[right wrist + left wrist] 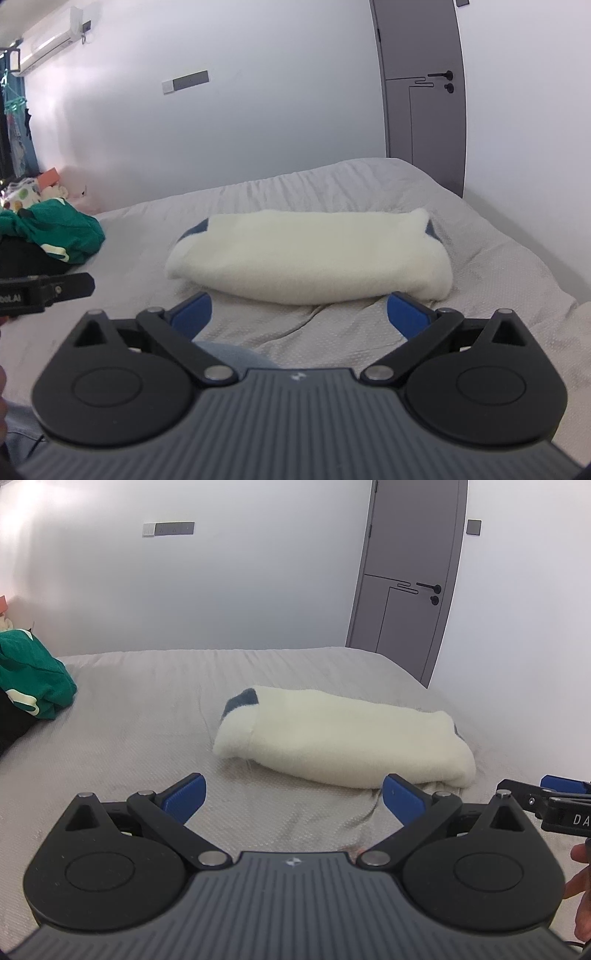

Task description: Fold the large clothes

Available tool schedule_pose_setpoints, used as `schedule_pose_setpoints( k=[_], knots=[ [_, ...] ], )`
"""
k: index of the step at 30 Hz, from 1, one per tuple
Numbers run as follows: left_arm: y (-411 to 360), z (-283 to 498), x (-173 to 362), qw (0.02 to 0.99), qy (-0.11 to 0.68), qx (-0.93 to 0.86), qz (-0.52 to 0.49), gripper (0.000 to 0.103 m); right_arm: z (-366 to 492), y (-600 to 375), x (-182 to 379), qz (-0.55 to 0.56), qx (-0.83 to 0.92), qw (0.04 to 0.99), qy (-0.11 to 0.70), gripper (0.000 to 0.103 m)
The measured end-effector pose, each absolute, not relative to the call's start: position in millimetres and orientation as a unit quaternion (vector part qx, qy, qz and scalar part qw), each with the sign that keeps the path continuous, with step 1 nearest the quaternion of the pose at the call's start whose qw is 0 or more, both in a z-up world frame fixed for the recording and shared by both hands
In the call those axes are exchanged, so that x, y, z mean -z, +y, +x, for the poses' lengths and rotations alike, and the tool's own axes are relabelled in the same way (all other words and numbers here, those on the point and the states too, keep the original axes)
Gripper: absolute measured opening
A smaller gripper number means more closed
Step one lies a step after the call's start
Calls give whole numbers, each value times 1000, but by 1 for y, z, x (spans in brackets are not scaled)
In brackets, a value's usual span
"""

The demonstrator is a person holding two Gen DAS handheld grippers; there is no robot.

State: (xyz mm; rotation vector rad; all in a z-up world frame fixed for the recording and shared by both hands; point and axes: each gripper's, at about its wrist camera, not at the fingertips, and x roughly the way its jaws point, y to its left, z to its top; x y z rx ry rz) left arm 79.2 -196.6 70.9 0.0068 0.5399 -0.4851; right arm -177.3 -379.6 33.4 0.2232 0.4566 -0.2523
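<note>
A cream fleece garment (332, 734) with dark blue trim lies folded into a thick bundle on the grey bed (147, 738); it also shows in the right wrist view (306, 254). My left gripper (291, 797) is open and empty, just in front of the bundle's near edge. My right gripper (299, 314) is open and empty, also just short of the bundle. The right gripper shows at the right edge of the left wrist view (554, 797). The left gripper's finger shows at the left of the right wrist view (48, 288).
A green garment (33, 679) on a dark pile lies at the bed's left; it shows in the right wrist view (59, 229) too. A grey door (410, 579) stands behind the bed's far right corner. The bed cover (332, 325) is wrinkled near the bundle.
</note>
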Motion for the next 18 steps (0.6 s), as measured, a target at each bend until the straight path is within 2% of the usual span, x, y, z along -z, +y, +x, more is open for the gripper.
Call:
schedule_pose_setpoints(
  k=[18],
  knots=[
    [-193, 77, -73, 932, 262, 250, 0, 103, -179, -379, -31, 116, 128, 957, 234, 103]
  ],
)
